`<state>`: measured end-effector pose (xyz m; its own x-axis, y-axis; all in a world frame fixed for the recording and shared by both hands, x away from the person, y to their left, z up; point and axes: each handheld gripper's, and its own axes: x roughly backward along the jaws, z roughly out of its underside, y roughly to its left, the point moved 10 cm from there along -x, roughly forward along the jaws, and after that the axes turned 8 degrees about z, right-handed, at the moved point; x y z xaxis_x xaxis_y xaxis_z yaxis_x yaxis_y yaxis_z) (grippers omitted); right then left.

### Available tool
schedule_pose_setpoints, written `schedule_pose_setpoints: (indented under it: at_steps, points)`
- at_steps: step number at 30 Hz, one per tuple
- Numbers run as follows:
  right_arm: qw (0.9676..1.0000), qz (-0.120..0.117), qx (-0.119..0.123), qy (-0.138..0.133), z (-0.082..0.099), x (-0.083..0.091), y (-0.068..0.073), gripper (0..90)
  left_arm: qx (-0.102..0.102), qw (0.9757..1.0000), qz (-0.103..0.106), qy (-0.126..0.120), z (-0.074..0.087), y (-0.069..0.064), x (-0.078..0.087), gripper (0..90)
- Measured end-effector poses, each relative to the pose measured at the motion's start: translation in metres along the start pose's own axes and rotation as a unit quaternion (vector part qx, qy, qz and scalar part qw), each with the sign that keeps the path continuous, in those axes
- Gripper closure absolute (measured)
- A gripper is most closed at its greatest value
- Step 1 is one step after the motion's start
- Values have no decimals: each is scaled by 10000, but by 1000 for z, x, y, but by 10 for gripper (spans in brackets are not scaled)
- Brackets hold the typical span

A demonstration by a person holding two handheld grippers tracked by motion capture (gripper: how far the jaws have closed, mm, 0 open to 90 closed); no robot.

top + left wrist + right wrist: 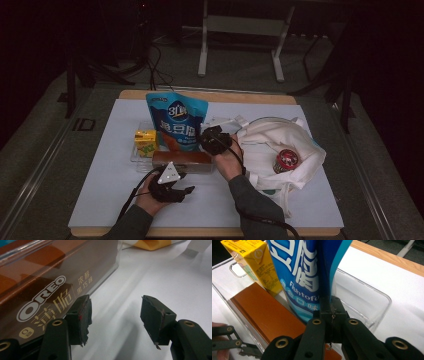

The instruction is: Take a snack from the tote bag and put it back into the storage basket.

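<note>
The work in hand looks like loading groceries into the clear tray [136, 161] on the bench [100, 200]. The blue pouch [176, 120] stands upright in the tray, and the right gripper [214, 137] has its fingers closed on the pouch's edge; in the right gripper view the pads pinch the edge of the blue film. So the pouch is in place but, as I judge it, not yet let go.

Already in the tray: a yellow carton [145, 141] at the left end, and a brown Oreo box [181, 159] lying along the near side, in front of the pouch.

The left gripper [172, 186] rests on the bench just before the tray, fingers apart with nothing between them; one finger [82, 317] sits right beside the Oreo box [45, 285], whether touching I cannot tell.

Still outside: a round red-topped tub [286, 160] lying in the white cloth bag [290, 140] to the right. Left to do, by my reading: release the pouch, then fetch the tub
</note>
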<state>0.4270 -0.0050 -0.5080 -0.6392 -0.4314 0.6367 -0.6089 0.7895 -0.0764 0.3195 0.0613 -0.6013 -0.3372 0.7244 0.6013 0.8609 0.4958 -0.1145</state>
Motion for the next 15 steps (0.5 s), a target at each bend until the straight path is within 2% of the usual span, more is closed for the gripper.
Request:
schedule_pose_setpoints:
  at_steps: [7,15]
  points:
    - [9998,0,-172,21,-9,-12,1,900,-14,10000,15,0,0,0,0,416]
    - [9998,145,-62,135,-24,-28,2,900,-9,10000,17,-18,0,0,0,416]
